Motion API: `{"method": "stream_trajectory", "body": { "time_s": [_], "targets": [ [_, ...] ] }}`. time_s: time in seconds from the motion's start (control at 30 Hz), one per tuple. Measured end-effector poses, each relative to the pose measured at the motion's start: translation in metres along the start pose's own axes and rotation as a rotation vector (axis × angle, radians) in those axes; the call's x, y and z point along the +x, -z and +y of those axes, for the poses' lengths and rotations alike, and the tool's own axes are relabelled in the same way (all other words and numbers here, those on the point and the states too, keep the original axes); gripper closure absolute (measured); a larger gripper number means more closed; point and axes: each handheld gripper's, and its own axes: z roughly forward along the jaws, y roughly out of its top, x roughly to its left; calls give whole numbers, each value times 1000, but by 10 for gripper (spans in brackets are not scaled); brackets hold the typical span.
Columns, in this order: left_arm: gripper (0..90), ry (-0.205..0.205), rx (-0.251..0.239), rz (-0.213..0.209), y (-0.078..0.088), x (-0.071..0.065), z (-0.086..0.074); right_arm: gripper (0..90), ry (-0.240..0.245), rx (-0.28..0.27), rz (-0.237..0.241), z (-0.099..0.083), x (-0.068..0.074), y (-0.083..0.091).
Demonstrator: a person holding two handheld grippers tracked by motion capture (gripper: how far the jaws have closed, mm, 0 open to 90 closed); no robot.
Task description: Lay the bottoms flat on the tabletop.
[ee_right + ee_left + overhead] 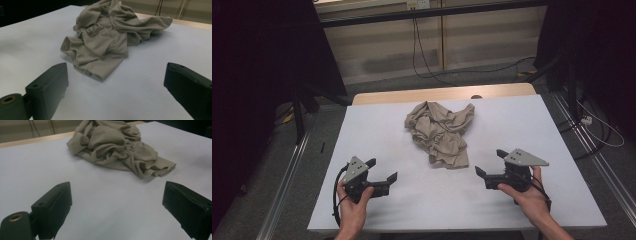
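Resting low over the near part of the table [377,120], the left gripper [381,170] has its jaws spread wide and grips nothing; in the left gripper view the two black jaws stand far apart with bare white surface between them. The right gripper [491,162], held by the person's right hand [527,197], is likewise spread wide and empty (its grey three-cornered plate faces up in the high view). Neither gripper touches the crumpled beige cloth [441,132], which lies bunched in folds at the middle of the table, ahead of and between the two grippers, its near hem closer to the right gripper; in the right gripper view the cloth [110,37] sits just beyond the jaw tips, apart from them. The table top is white, with a strip of pale wood edge [442,93] along its far side. Beyond it are a grey floor, black cables [422,52] trailing down a light wall panel, and dark drapes at either side.
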Motion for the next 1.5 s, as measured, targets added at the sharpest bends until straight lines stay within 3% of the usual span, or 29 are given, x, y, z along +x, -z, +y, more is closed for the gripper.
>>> {"method": "stream_trajectory", "body": {
  "time_s": [0.03, 0.13, 0.23, 0.33, 0.4, 0.5, 0.57, 0.63, 0.67, 0.7, 0.77, 0.83, 0.9, 1.03, 1.23, 1.37, 1.4, 1.5],
  "targets": [
    [87, 3, 8, -49, -6, -1, 4, 61, 9, -2, 2, 3, -1, -4],
    [87, -21, 23, -52, -12, -2, 9, 68, 31, -1, -5, 12, -2, -17],
    [91, -26, 54, -90, -26, 0, 15, 84, 47, 15, -6, 21, -3, -32],
    [104, -53, 107, -69, -43, 4, 21, 111, 52, 55, 5, 30, -5, -48],
    [107, -46, 117, -65, -46, 5, 23, 111, 65, 77, 10, 35, -5, -53],
    [116, -36, 112, -45, -58, 9, 29, 158, 41, 100, 37, 53, -14, -72],
    [117, -40, 119, -24, -67, 11, 33, 158, 45, 100, 41, 56, -15, -78],
    [117, -66, 97, -19, -76, 13, 35, 147, 68, 144, 43, 65, -17, -95],
    [117, -62, 91, -13, -80, 13, 36, 147, 68, 144, 43, 65, -17, -95],
    [117, -58, 103, -6, -84, 14, 37, 135, 80, 166, 37, 69, -18, -107],
    [117, -36, 122, -34, -92, 15, 39, 147, 80, 173, 45, 70, -19, -114],
    [108, -36, 73, -83, -97, 17, 40, 147, 85, 195, 36, 72, -20, -134],
    [130, -72, 63, -58, -102, 17, 41, 142, 90, 209, 46, 72, -20, -142],
    [127, -72, 83, -52, -110, 18, 48, 150, 112, 226, 48, 76, -13, -174],
    [166, -81, 88, -26, -122, 17, 57, 210, 131, 256, 14, 78, -9, -197],
    [179, -62, 86, -35, -130, 17, 59, 566, 148, 300, 52, 68, -6, -201],
    [186, -69, 94, -35, -131, 17, 59, 780, 154, 286, 70, 65, -2, -195],
    [187, -66, 97, -30, -135, 18, 59, 831, 174, 281, 116, 63, 0, -180]
  ]
}}
